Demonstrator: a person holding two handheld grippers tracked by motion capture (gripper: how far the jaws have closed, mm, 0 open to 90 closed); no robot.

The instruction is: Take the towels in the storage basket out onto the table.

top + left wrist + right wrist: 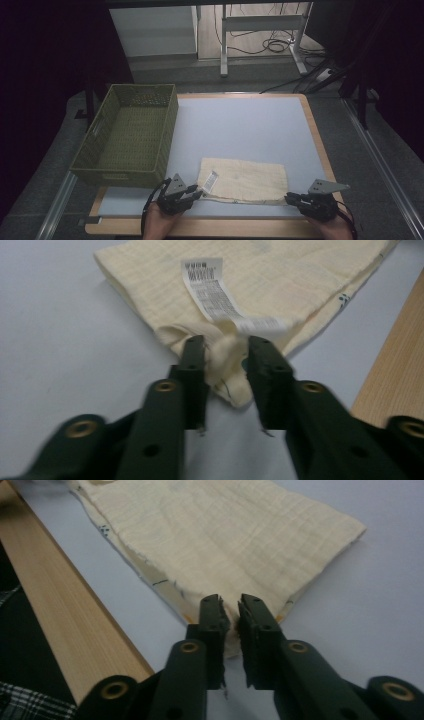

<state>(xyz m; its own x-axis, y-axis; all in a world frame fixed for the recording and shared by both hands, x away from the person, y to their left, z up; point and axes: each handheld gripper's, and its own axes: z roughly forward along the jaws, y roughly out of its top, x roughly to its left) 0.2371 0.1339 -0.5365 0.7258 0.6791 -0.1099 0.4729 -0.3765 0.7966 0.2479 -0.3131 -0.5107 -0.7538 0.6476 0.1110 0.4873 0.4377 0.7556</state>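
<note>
The left hand-held gripper [225, 360] stands apart around a corner of the folded cream woven cloth [246, 179]; the right hand-held gripper [229, 611] is clamped on the opposite corner.

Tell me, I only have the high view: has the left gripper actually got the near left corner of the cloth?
Observer: The left gripper has its jaws either side of the corner of the cloth, with a gap; not pinched yet.
Operator: And the right one?
Observer: The right gripper has its jaws nearly closed on the other near corner, cloth between them.
Operator: What is that white patch?
Observer: A printed label with a barcode, lying flat on top.
</note>
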